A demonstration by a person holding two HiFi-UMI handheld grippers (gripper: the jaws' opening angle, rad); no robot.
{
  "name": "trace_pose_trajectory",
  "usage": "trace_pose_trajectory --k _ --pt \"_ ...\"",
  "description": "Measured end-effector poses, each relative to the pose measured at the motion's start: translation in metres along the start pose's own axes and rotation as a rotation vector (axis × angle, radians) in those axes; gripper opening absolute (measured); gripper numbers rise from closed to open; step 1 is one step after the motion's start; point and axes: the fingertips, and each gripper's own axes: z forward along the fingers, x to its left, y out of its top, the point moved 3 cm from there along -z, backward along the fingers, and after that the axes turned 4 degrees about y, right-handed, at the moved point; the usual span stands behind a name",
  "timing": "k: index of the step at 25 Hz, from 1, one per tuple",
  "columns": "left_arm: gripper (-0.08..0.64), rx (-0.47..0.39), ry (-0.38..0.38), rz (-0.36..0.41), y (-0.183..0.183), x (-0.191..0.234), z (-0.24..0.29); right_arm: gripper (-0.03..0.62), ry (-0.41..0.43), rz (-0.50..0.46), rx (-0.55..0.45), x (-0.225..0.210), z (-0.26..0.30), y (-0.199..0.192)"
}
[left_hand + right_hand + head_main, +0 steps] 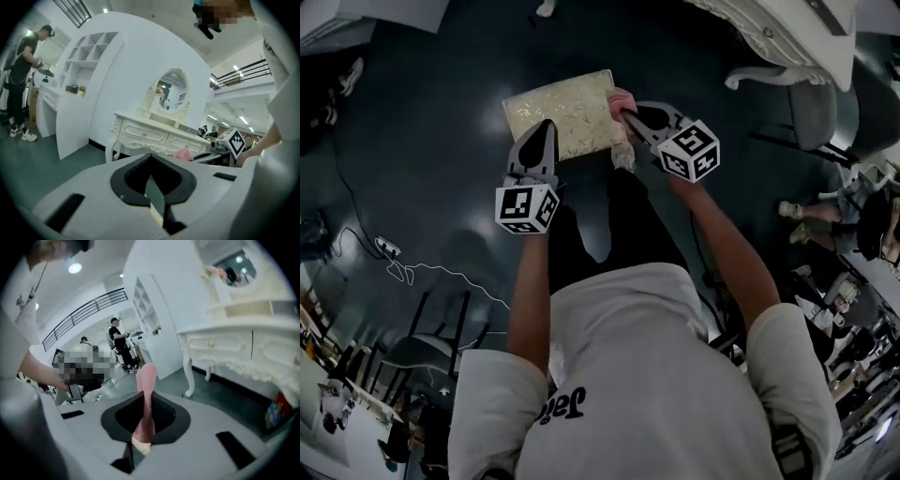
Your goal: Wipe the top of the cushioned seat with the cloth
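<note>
Presently the right tongs (629, 118) clench the pink cloth (622, 98) beside the cushioned seat (567, 111), while the left tongs (547, 127) sit closed, empty.

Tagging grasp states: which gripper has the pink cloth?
The right gripper: its jaws are shut on the pink cloth. The left gripper has its jaws together, nothing between them.

The right gripper (630, 118) is covering part of the cloth (622, 98), the left gripper (547, 129) is hiding the near edge of the cushioned seat (567, 111), and the top edge is cutting off the dressing table (769, 37)
</note>
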Motion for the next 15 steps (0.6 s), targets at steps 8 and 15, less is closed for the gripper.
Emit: trace_pose_trajectory --k 8,15 --pt "0.014 -0.207 -0.045 0.054 0.168 -0.012 -0.051 0.026 0.039 -0.095 -0.184 0.084 -0.040 0.170" --pt "0.014 -0.291 -0.069 0.064 0.227 -0.014 -0.078 0.026 0.043 -0.254 -0.268 0.139 -0.052 0.242"
